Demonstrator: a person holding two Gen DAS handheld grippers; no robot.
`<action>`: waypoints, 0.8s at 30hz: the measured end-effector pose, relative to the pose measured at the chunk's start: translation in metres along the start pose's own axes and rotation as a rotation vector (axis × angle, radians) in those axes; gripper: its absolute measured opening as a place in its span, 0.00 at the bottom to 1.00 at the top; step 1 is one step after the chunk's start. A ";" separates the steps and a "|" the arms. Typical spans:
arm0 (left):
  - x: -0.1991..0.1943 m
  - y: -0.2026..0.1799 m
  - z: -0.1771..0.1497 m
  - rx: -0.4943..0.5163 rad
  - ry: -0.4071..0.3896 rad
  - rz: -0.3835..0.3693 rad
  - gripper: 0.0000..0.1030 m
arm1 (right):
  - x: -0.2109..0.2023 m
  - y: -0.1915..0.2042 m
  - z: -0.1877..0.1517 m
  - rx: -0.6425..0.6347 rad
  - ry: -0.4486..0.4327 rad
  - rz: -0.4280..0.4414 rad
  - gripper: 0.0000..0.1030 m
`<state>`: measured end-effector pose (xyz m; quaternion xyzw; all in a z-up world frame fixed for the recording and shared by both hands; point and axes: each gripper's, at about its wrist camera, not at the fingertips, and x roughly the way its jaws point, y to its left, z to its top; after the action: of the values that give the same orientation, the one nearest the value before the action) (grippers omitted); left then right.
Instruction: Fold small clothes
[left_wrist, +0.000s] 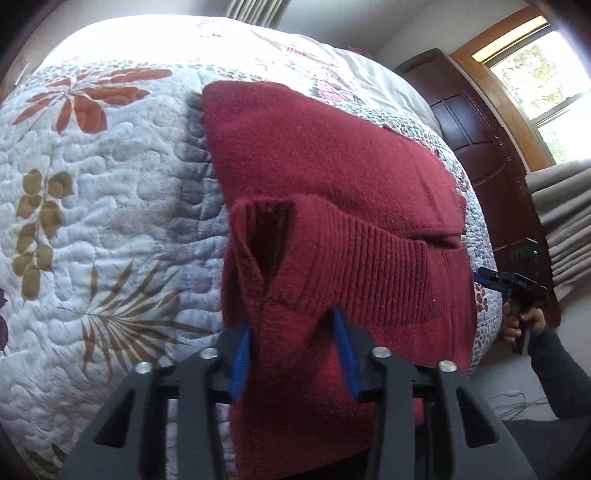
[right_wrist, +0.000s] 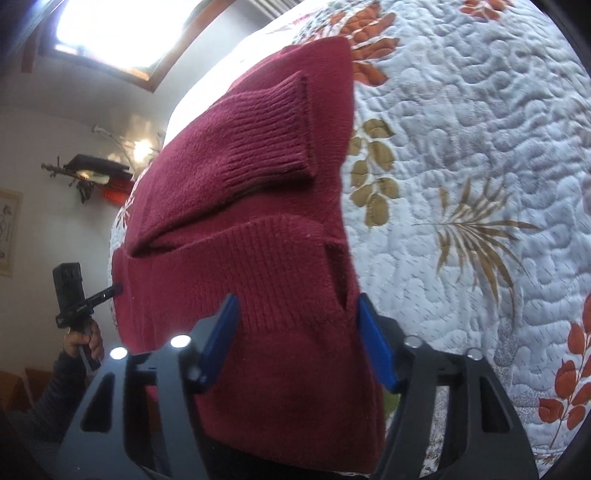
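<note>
A dark red knit sweater (left_wrist: 332, 177) lies folded on the quilted bedspread (left_wrist: 110, 184), and its ribbed hem (left_wrist: 369, 266) hangs toward me over the bed's edge. My left gripper (left_wrist: 291, 350) is shut on a bunched fold of the sweater near its left corner. In the right wrist view the same sweater (right_wrist: 251, 192) shows a ribbed cuff (right_wrist: 273, 136) lying on top. My right gripper (right_wrist: 295, 339) stands open, its blue fingers (right_wrist: 375, 347) wide on either side of the hem. Each view shows the other gripper at the sweater's far edge.
The floral white quilt (right_wrist: 461, 147) covers the whole bed. A dark wooden cabinet (left_wrist: 476, 140) and a window (left_wrist: 535, 74) stand beyond the bed's right side. A hand and dark sleeve (left_wrist: 546, 343) hold the right gripper; cables lie on the floor (left_wrist: 517, 402).
</note>
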<state>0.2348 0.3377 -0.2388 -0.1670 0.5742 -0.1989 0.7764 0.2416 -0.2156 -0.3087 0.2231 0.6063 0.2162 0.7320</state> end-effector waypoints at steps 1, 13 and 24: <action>-0.003 -0.001 -0.002 0.008 0.001 -0.015 0.29 | 0.001 0.003 0.000 -0.018 0.006 -0.017 0.50; 0.001 -0.010 0.004 0.029 0.014 -0.051 0.31 | 0.004 -0.012 0.007 -0.049 0.000 -0.044 0.42; 0.006 -0.021 0.007 0.018 0.005 -0.037 0.29 | 0.010 -0.005 0.011 -0.091 0.001 -0.026 0.18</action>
<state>0.2407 0.3166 -0.2318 -0.1702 0.5710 -0.2188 0.7727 0.2539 -0.2146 -0.3174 0.1816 0.5992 0.2344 0.7437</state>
